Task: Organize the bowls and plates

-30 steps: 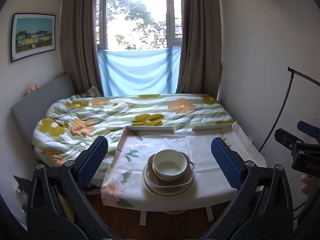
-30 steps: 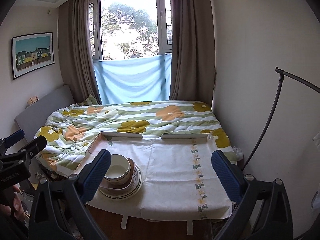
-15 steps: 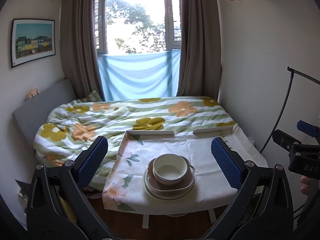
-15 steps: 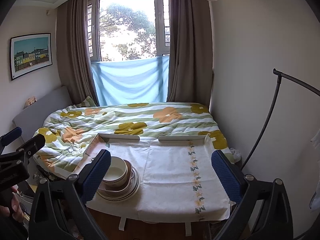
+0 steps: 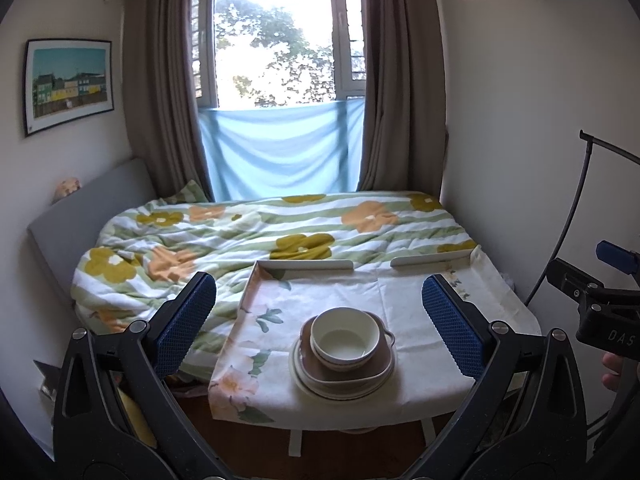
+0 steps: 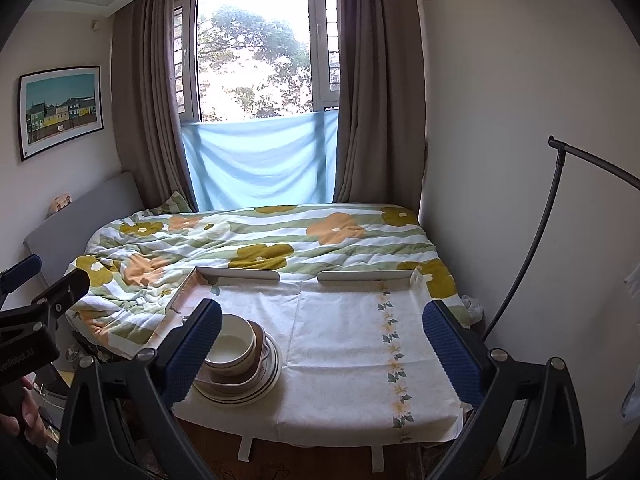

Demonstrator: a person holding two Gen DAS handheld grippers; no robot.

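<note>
A cream bowl [image 5: 345, 338] sits in a brown square dish [image 5: 376, 366] on stacked round plates [image 5: 320, 388], near the front left of a small table covered by a floral cloth [image 5: 404, 300]. The stack also shows in the right wrist view [image 6: 240, 360]. My left gripper [image 5: 320, 324] is open and empty, held back from the table and above the stack. My right gripper [image 6: 322, 340] is open and empty, to the right of the stack.
A bed with a flowered duvet [image 5: 256, 236] lies behind the table. White rails [image 5: 306, 265] edge the table's far side. A black curved stand [image 6: 532, 248] rises at the right wall. Curtains and a window are beyond.
Both grippers have drawn back and tilted up a little from the table. The stack of dishes has not moved.
</note>
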